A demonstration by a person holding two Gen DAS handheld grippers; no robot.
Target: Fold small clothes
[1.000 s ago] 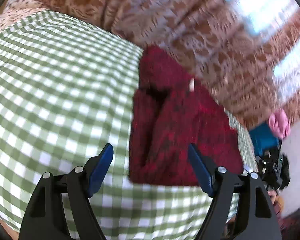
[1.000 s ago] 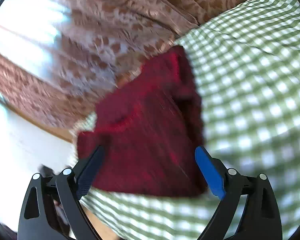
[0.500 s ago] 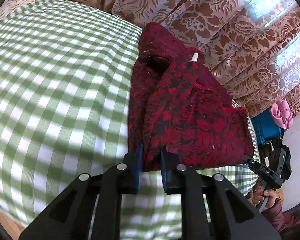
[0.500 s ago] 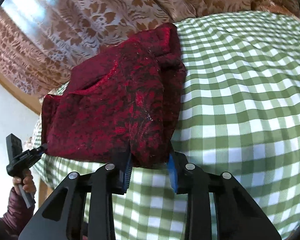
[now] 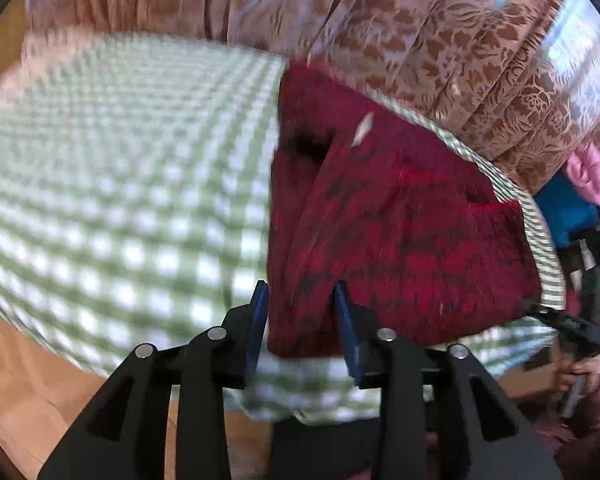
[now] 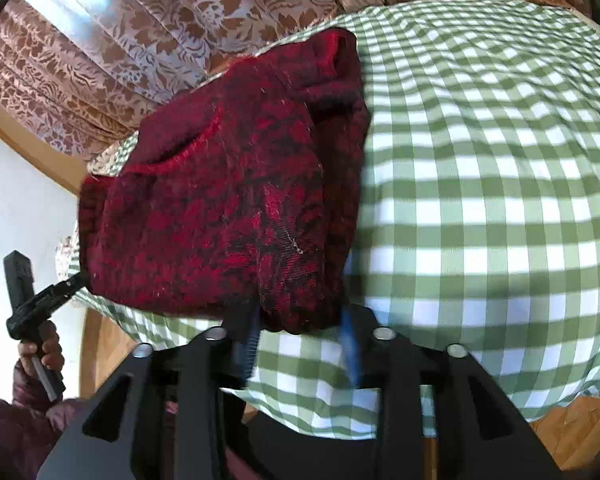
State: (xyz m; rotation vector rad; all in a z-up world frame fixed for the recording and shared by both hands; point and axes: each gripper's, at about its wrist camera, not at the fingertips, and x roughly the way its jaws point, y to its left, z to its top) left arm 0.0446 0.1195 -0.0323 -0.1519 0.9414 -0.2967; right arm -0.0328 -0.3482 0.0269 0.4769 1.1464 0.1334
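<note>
A folded dark red garment (image 5: 400, 240) lies on a green-and-white checked cloth (image 5: 120, 200) that covers a rounded surface, with patterned brown curtains (image 5: 420, 40) hanging behind it. Seen from the left wrist, the checked cloth spreads out ahead and to the left of the left gripper (image 5: 300, 312), and the garment sits straight ahead and off to its right, reaching the far edge of the cloth. The left gripper's blue pads (image 5: 260, 320) stand on either side of the garment's near corner; the jaws are opening, with that corner between them, and the blur leaves it unclear whether the pads press the fabric. Farther right, past the edge of the cloth, the other gripper and the hand (image 5: 580, 372) holding it show, with a blue and a pink item behind. Seen from the right wrist, a hand (image 6: 44, 352) holding the other gripper appears low at the far left. The garment fills the space ahead and to the left of the right gripper (image 6: 300, 332), whose jaws are also opening around the near right corner, and its blurred pads (image 6: 250, 336) flank the hem. To its right lies only checked cloth.
</note>
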